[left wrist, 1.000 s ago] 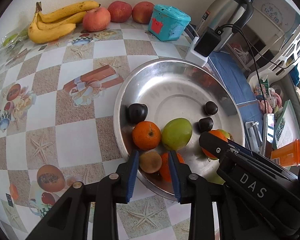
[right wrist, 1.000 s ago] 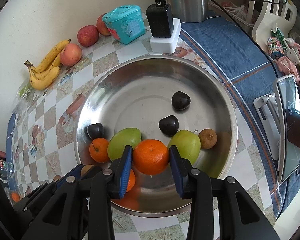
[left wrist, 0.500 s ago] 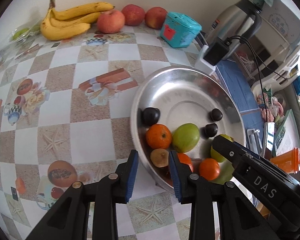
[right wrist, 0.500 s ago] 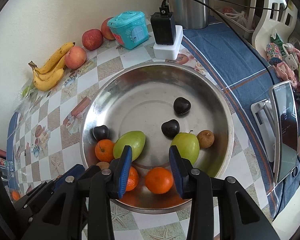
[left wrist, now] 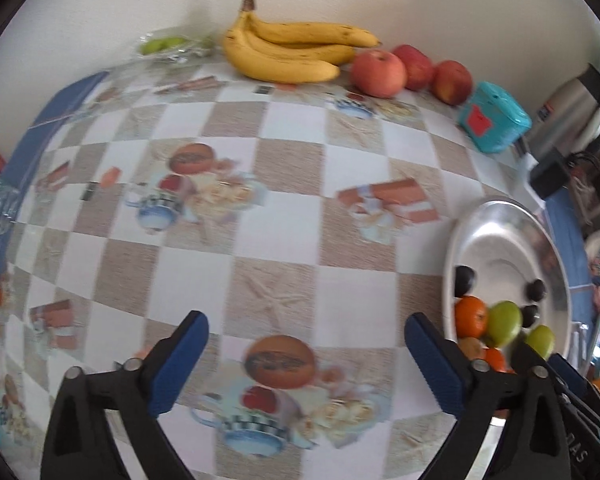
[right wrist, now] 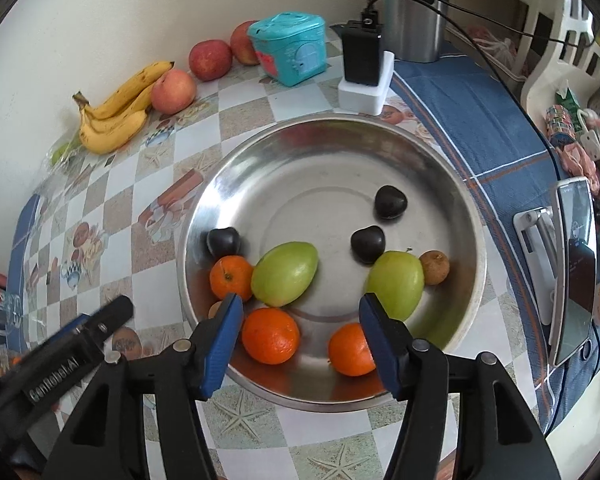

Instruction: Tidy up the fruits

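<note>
A steel bowl (right wrist: pixel 340 120) holds two green mangoes (right wrist: pixel 286 278), three oranges (right wrist: pixel 271 335), three dark plums (right wrist: pixel 390 202) and a small brown fruit (right wrist: pixel 434 267). My right gripper (right wrist: pixel 302 300) hovers over the bowl's near side with its jaws opening. Two oranges lie below the gap, and the pads touch nothing. My left gripper (left wrist: pixel 306 320) is over the bare checked tablecloth to the left of the bowl (left wrist: pixel 500 204); its jaws are opening wide and nothing is between them. Bananas (left wrist: pixel 292 52) and three apples (left wrist: pixel 378 72) lie along the back wall.
A teal box (right wrist: pixel 288 48), a black charger on a white block (right wrist: pixel 362 64) and a steel kettle (right wrist: pixel 416 12) stand behind the bowl. A phone on a stand (right wrist: pixel 576 264) sits on the blue cloth (right wrist: pixel 480 120) to the right. A bag of green fruit (left wrist: pixel 164 44) lies beside the bananas.
The right gripper let an orange go into the bowl and has opened. The left gripper swung left, off the bowl and over the tablecloth, and opened wide.
</note>
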`<control>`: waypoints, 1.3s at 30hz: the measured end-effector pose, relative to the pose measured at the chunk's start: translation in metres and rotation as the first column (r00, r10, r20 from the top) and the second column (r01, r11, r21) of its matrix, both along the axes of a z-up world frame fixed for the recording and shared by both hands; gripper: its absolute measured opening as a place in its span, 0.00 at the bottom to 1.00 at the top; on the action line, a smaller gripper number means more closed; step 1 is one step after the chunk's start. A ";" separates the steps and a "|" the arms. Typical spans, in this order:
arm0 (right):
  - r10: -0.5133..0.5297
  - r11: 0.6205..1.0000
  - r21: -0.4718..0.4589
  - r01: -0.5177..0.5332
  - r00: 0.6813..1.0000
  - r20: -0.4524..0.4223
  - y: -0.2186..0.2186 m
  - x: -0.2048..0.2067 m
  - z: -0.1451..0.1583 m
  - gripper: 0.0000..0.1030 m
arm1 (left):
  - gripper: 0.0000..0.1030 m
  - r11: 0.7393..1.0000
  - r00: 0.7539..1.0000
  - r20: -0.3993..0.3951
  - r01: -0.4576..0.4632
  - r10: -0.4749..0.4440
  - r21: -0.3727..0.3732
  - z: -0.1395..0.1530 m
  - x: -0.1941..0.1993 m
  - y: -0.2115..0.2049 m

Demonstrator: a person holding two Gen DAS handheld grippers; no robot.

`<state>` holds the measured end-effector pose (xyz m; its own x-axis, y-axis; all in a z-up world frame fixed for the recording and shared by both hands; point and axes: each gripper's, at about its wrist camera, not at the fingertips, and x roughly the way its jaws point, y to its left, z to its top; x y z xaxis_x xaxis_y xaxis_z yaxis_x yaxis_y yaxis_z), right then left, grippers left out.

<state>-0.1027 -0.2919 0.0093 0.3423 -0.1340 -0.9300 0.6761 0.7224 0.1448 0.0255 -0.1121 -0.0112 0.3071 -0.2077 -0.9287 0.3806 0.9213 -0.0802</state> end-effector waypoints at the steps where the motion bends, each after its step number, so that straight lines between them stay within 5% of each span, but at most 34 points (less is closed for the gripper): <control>1: 0.010 1.000 -0.005 -0.010 1.000 0.000 0.003 0.002 -0.001 0.74 | 1.00 1.000 1.000 0.008 -0.013 0.013 0.011 0.000 0.003 0.005; 8: 0.045 0.998 -0.042 -0.044 0.999 0.016 0.024 0.008 -0.003 0.83 | 1.00 0.999 0.998 0.057 -0.041 0.040 0.011 0.011 0.007 0.038; 17: 0.073 0.995 -0.079 -0.068 0.996 0.061 0.048 -0.004 0.011 0.91 | 1.00 0.999 0.994 0.103 0.036 -0.036 -0.004 0.030 -0.023 0.052; 32: 0.115 0.986 -0.130 -0.104 0.990 0.077 0.080 -0.035 0.028 0.91 | 1.00 0.999 0.986 0.168 0.006 -0.001 -0.032 0.059 -0.062 0.085; 39: 0.136 0.981 -0.147 -0.126 0.989 0.061 0.090 -0.042 0.024 0.91 | 1.00 0.999 0.984 0.176 -0.006 0.000 0.032 0.053 -0.075 0.091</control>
<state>-0.1444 -0.2016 0.0334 0.4299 -0.2130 -0.8774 0.5658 0.8208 0.0779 -0.0493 -0.0215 0.0416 0.4665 -0.1773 -0.8666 0.3834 0.9234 0.0175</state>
